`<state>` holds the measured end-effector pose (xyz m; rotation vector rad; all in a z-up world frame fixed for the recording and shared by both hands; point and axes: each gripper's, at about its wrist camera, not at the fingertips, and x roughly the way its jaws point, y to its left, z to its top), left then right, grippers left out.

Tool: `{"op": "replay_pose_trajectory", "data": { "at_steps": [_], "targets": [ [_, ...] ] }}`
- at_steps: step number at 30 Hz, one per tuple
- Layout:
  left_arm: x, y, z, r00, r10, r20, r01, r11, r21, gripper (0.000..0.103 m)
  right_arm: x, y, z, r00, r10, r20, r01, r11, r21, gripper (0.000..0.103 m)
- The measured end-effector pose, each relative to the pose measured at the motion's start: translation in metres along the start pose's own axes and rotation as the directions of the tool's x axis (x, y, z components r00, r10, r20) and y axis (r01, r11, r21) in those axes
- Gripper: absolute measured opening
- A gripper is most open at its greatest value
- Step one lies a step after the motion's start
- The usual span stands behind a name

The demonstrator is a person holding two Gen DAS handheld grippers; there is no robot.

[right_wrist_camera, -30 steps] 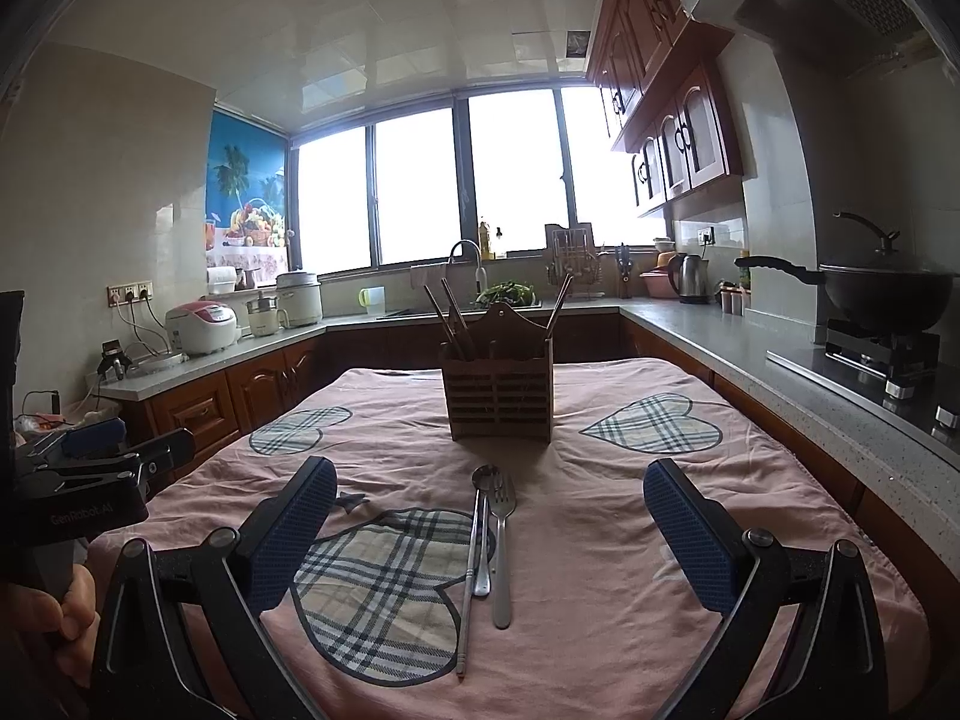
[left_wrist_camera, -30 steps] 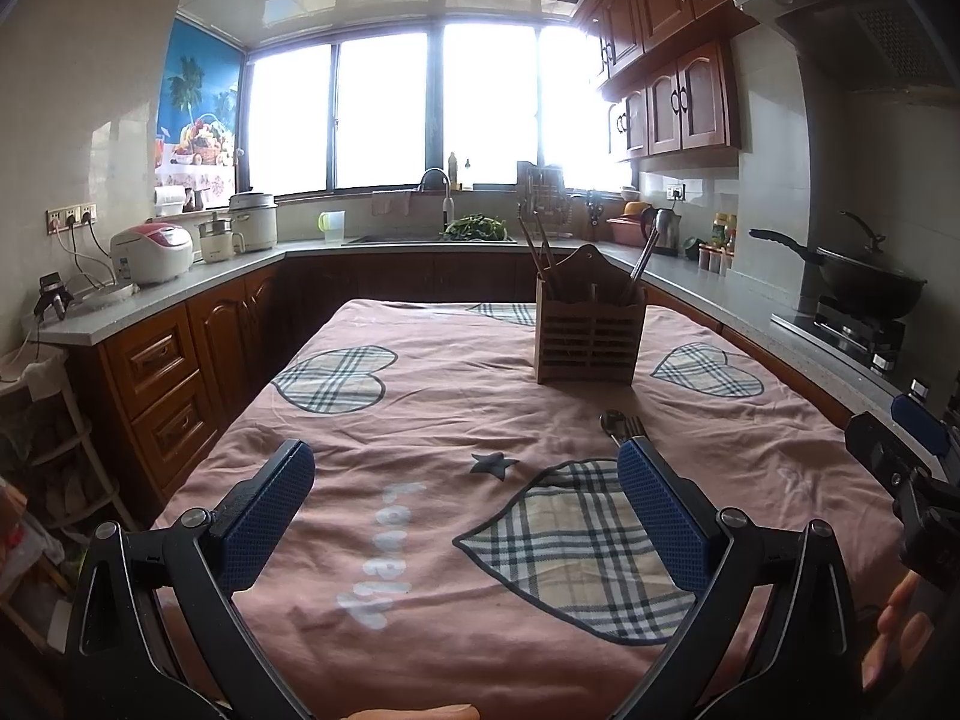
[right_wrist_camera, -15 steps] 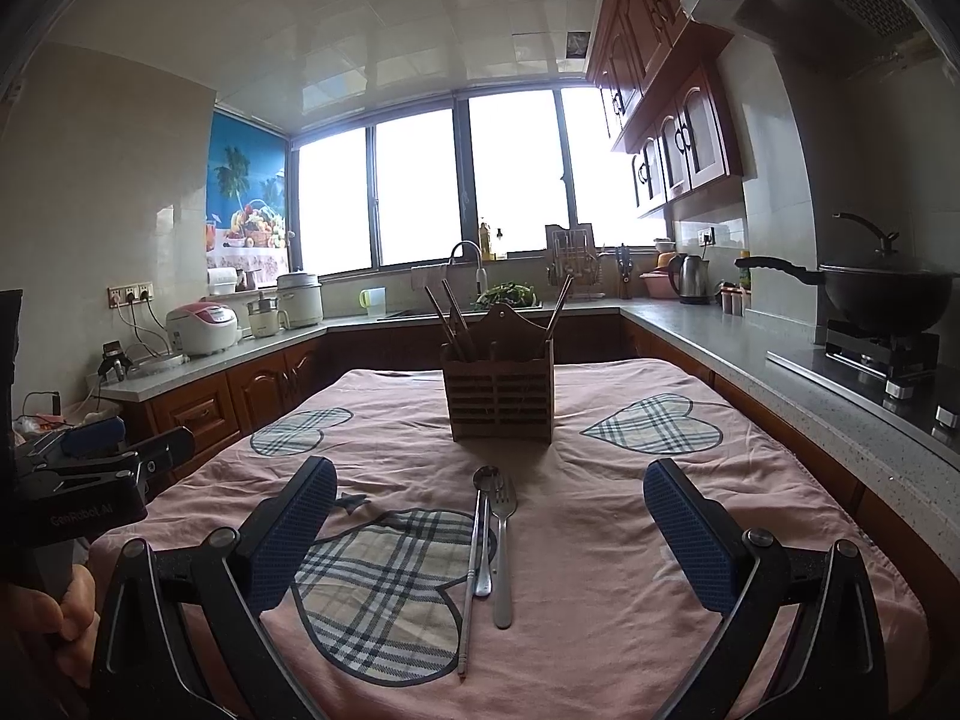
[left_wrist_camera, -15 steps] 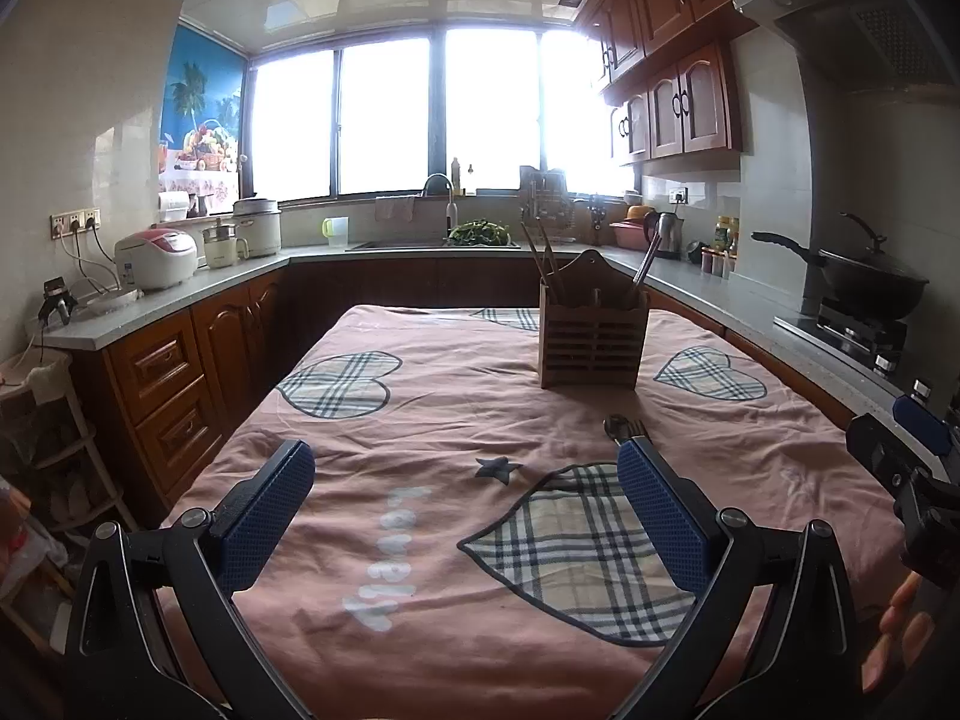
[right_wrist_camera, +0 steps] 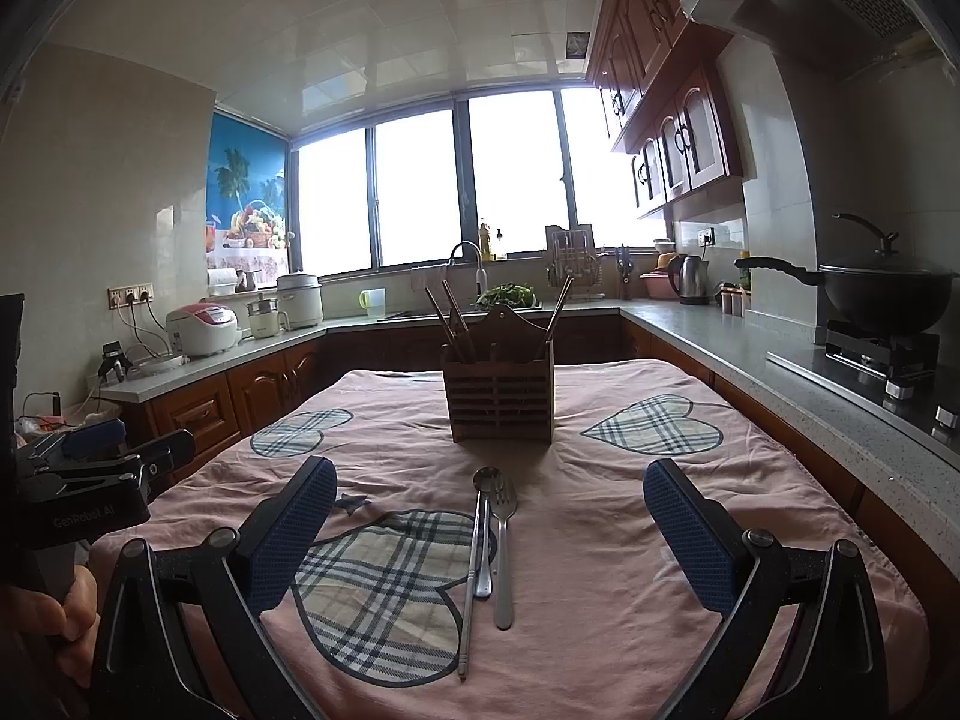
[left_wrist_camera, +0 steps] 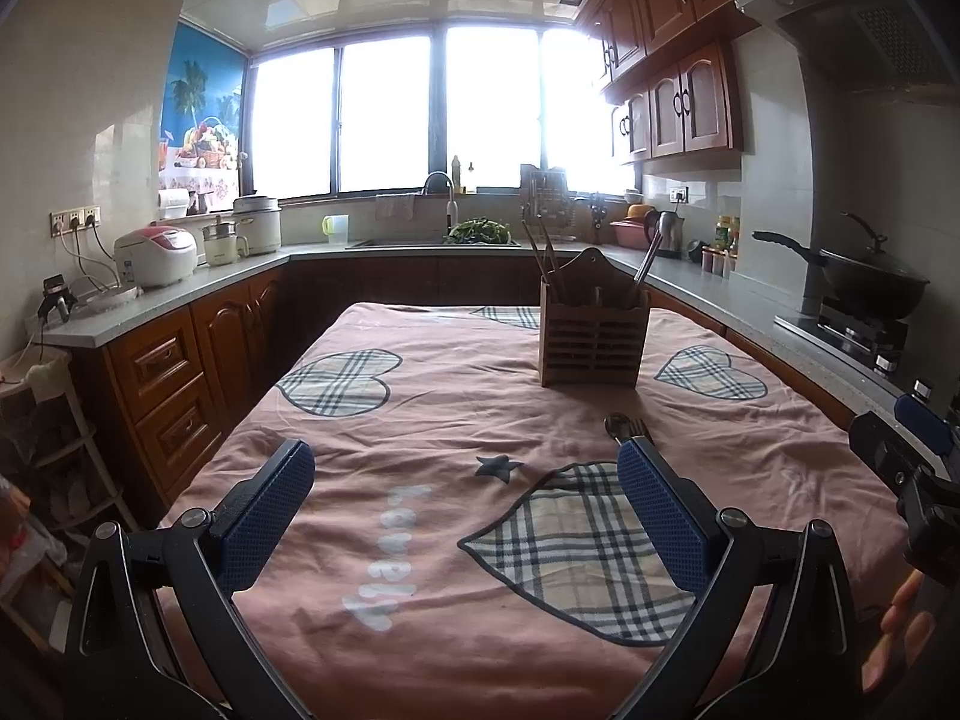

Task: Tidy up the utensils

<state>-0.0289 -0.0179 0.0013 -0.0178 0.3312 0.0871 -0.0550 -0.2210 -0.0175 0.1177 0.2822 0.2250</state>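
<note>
Both jaws spread wide, empty. Fork (right_wrist_camera: 503, 534), spoon (right_wrist_camera: 483, 516), chopsticks (right_wrist_camera: 471, 588) touching at lower centre: risk of pinching several together.

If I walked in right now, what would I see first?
Probably the wooden utensil holder standing upright in the middle of the pink tablecloth with plaid hearts, chopsticks poking out of its top. Right in front of it lie a spoon, a fork and a metal chopstick side by side. The right gripper hangs open over them, holding nothing.
</note>
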Motion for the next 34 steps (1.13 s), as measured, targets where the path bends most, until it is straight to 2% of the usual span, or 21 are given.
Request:
{"op": "replay_pose_trajectory", "data": {
  "at_steps": [34],
  "targets": [
    [0.011, -0.001, 0.007, 1.0, -0.021, -0.014, 0.021, 1.0, 0.006, 0.103, 0.01, 0.0, 0.003, 1.0, -0.002, -0.013, 0.003, 1.0, 0.02, 0.103]
  ]
}}
